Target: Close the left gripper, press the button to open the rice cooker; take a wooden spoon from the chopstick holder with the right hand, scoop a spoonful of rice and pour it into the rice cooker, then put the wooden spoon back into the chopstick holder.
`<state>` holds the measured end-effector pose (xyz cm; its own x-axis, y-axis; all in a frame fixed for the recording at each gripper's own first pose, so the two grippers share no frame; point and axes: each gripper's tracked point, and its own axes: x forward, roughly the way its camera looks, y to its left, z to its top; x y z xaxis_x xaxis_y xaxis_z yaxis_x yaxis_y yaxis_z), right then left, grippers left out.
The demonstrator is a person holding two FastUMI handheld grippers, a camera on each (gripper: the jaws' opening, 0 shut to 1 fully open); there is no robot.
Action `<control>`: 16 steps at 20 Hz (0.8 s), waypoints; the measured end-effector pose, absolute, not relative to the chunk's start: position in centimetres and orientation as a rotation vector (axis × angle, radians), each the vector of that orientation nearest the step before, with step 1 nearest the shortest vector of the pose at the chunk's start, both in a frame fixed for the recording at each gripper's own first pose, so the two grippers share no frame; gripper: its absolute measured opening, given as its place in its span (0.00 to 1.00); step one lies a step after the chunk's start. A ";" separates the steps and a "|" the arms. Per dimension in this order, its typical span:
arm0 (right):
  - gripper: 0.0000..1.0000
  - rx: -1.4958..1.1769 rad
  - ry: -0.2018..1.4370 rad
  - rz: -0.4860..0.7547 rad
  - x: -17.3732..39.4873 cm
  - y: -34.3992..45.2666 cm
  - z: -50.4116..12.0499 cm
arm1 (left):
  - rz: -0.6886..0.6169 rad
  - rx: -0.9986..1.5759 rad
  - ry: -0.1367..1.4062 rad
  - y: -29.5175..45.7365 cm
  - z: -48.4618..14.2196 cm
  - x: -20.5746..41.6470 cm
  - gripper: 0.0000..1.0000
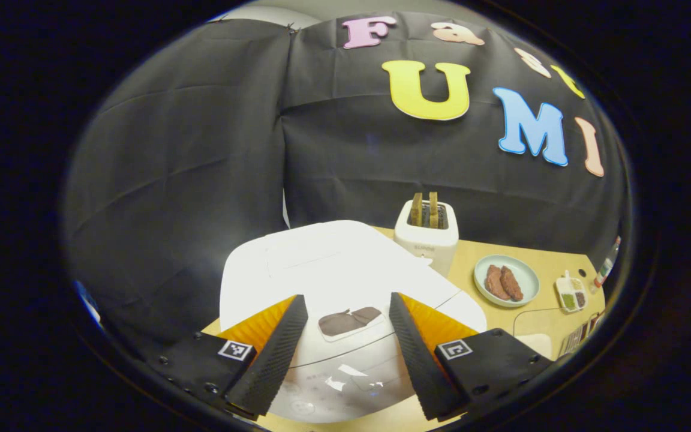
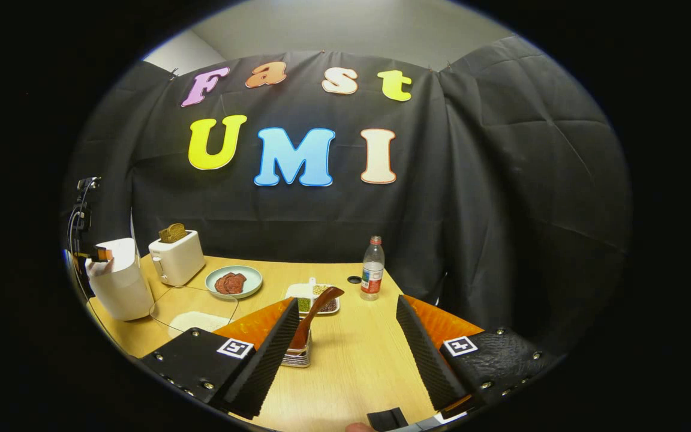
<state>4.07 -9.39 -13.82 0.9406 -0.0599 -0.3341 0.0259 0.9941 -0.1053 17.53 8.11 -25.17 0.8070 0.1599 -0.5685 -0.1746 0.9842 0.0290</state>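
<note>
A white toaster (image 2: 176, 258) stands on the wooden desk (image 2: 351, 354) toward ten o'clock in the right gripper view, with two brown slices of bread (image 1: 424, 210) upright in its slots. Just beside it, at its four o'clock, a pale green plate (image 2: 234, 281) carries two reddish-brown pieces of meat (image 1: 503, 282). Further along toward three o'clock from the plate lies a small white divided dish (image 2: 313, 297) holding green and dark grains. A clear plastic water bottle (image 2: 372, 268) stands upright near that dish, at its two o'clock, close to the desk's back edge. A thin dark cable (image 2: 192, 291) loops over the desk in front of the toaster.
</note>
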 end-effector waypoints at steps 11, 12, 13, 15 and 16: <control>0.99 0.023 0.233 0.115 5.6 -1.9 -7.2 | 0.051 -0.051 0.311 6.1 -12.9 14.1 0.96; 0.99 0.041 0.222 0.132 5.6 -1.1 -6.5 | 0.029 -0.038 0.271 5.6 -10.9 13.0 0.96; 0.99 0.046 0.215 0.144 5.6 -0.5 -6.1 | 0.014 -0.024 0.240 5.2 -9.5 11.8 0.97; 0.99 0.028 0.191 0.146 5.6 -0.2 -5.2 | -0.022 -0.009 0.193 3.9 -7.2 9.2 0.95; 0.99 0.002 0.169 0.146 5.5 -0.2 -4.8 | -0.037 -0.010 0.168 3.4 -6.1 8.0 0.97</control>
